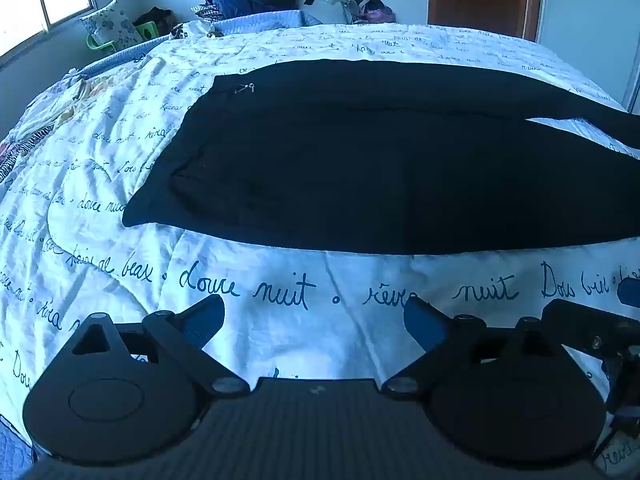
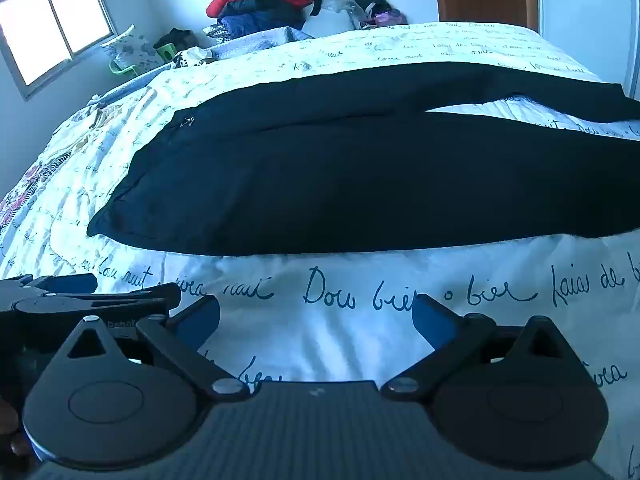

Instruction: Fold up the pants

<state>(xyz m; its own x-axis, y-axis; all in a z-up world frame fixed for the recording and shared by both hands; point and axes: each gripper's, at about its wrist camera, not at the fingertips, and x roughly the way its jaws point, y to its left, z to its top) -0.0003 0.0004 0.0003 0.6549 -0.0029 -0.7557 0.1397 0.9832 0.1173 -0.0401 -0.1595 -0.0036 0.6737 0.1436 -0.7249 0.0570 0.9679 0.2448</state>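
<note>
Cool bluish daylight enters through the overexposed white-paned window; the flat black pants lose detail in shadow; fisheye curvature bends both views' edges.

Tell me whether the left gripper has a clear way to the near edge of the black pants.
Probably yes. The left gripper is open and empty, and only bare printed bedspread lies between it and the near edge of the black pants. Nothing blocks the way.

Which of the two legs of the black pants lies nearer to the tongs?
The leg next to the "Dow bien" writing on the bed cover. The other leg lies behind it, toward the clothes pile, with a white gap between them.
</note>
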